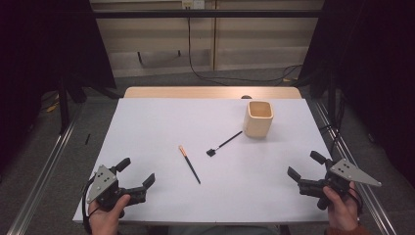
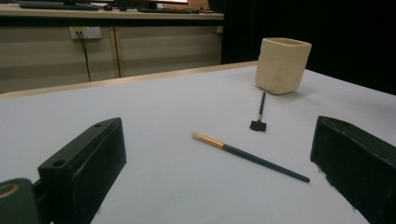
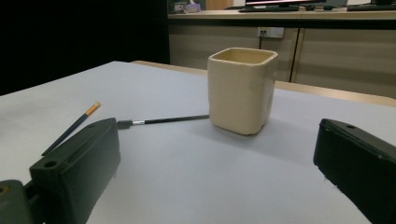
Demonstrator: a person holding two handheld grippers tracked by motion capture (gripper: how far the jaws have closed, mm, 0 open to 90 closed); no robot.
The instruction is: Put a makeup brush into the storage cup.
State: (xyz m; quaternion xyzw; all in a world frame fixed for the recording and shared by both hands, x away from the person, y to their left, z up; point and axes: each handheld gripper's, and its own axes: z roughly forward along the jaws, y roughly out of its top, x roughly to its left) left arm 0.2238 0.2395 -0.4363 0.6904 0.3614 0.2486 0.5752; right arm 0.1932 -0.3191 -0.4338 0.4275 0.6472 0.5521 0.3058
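Brush no. 1, the longer makeup brush (image 1: 189, 164) w/ dark handle, gold ferrule & pale tip, lies flat near the middle of the white worktop (image 1: 147, 127), tip toward the far side, handle end toward the person. Just beside it, to the right & apart from it, lies a short black brush (image 1: 224, 143) w/ a flat square head; its handle end points at the cream cup (image 1: 258, 119) and reaches about to the cup's base — touching or not, can't tell. Cup stands upright toward the far right of the worktop, open top, square w/ rounded corners. Left gripper (image 1: 137, 177) sits at the near left corner, held in the person's left hand (image 1: 108, 213), jaws spread wide, nothing between them; in the left gripper view the long brush (image 2: 247, 155) lies ahead between the two jaws, well apart from them. Right gripper (image 1: 306, 166) sits at the near right edge in the right hand (image 1: 341, 211), jaws likewise spread wide & empty; in the right gripper view the cup (image 3: 241, 89) stands ahead, short brush (image 3: 163, 121) to its left.
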